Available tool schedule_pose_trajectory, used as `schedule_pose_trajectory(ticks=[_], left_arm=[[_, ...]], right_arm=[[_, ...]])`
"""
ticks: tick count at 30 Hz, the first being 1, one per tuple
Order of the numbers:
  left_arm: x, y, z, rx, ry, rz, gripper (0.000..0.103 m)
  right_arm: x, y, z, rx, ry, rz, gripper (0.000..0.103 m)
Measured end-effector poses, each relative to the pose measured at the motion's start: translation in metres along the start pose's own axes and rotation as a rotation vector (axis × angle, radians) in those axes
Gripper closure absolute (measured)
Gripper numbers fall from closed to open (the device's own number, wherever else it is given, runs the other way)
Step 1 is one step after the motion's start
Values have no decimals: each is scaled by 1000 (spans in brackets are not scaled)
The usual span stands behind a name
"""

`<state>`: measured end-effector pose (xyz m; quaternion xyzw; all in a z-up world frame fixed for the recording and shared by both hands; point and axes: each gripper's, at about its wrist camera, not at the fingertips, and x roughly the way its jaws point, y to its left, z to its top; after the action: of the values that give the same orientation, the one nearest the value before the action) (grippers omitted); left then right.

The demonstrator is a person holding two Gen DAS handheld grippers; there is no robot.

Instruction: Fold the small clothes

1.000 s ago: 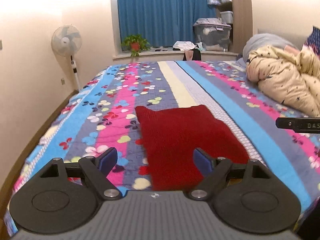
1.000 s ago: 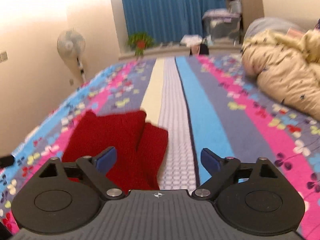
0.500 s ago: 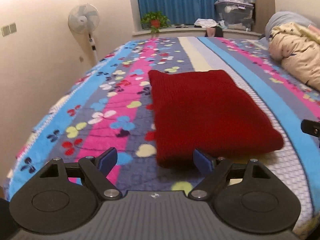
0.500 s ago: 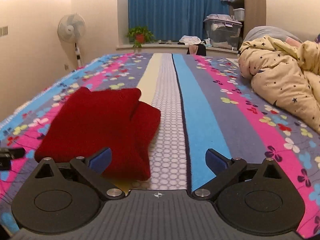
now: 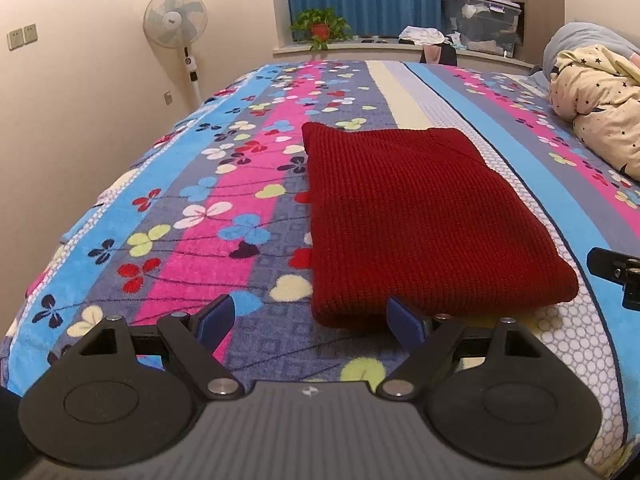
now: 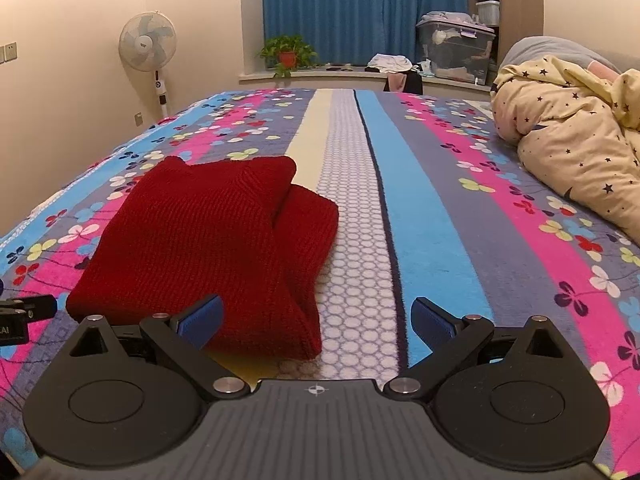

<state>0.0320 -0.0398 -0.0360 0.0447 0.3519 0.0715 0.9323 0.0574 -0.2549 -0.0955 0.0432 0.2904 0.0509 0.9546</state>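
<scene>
Both grippers are hovering low over the bed (image 5: 192, 184), jaws spread wide, nothing btwn them. Red sweater (image 5: 420, 216) is lying folded flat on the striped flower blanket, roughly mid-bed, near the front edge. Left gripper (image 5: 310, 320) is sitting just short of the sweater's near-left corner; right finger (image 5: 404, 320) is overlapping the front fold in view, contact prob none but hard to tell. Right gripper (image 6: 316, 316) is facing the sweater's (image 6: 208, 240) near-right corner, a folded layer sticking out on that side.

Vs 1 s ago: both cams are sitting lower and closer, sweater filling more of the view. Vs 0.5 s ago: barely any change, sweater shape unchanged.

Star quilt (image 6: 568, 140) is bunched far right, well apart. Fan (image 5: 176, 20) is standing by the wall.
</scene>
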Motion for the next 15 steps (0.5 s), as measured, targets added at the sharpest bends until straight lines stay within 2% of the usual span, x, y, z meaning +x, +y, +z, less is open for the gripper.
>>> schedule_pose_trajectory(ticks=[15], left_arm=[[-1,-2,0,5,-6,-13,16]], right_arm=[[0,1,1,-4,2,12,3]])
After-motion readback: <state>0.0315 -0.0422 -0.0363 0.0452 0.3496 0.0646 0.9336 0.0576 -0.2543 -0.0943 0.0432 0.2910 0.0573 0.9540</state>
